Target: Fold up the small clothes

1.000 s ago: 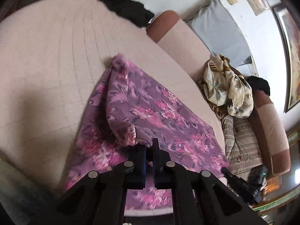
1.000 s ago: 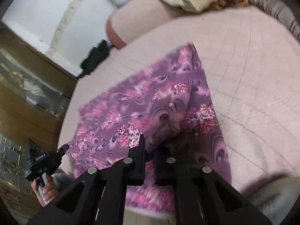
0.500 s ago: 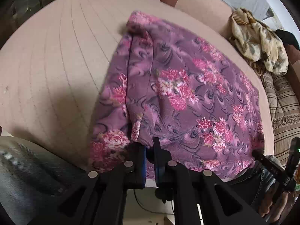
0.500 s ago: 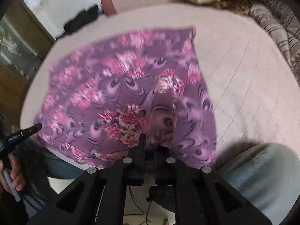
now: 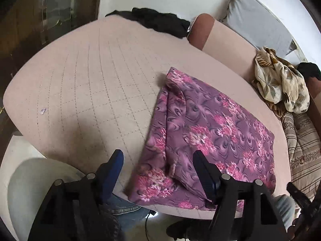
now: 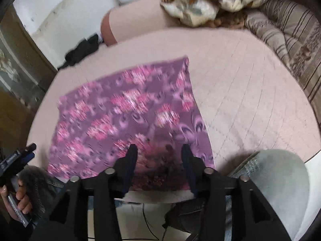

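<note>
Purple floral cloth (image 5: 210, 134) lies flat on the pink quilted tabletop (image 5: 90, 92), folded over on itself, with its near edge hanging slightly past the rim at about 6 o'clock. In the left wrist view, the left gripper (image 5: 158, 160) hangs over that near edge with its jaws spread wide and nothing between them; one finger sits over bare quilt at 7 o'clock, the other over the cloth at 5 o'clock. The right gripper (image 6: 159, 152) is likewise wide apart and holds nothing, both fingers poised above the cloth's near right corner, though this view is blurred. A black garment (image 5: 158, 20) rests at the tabletop's far edge around 12 o'clock. Beyond it, at 2 o'clock, a beige patterned scarf (image 5: 280, 84) is heaped on a pink sofa (image 5: 226, 40), with a grey cushion (image 5: 258, 22) behind and a striped blanket (image 5: 303, 146) at 3 o'clock.
</note>
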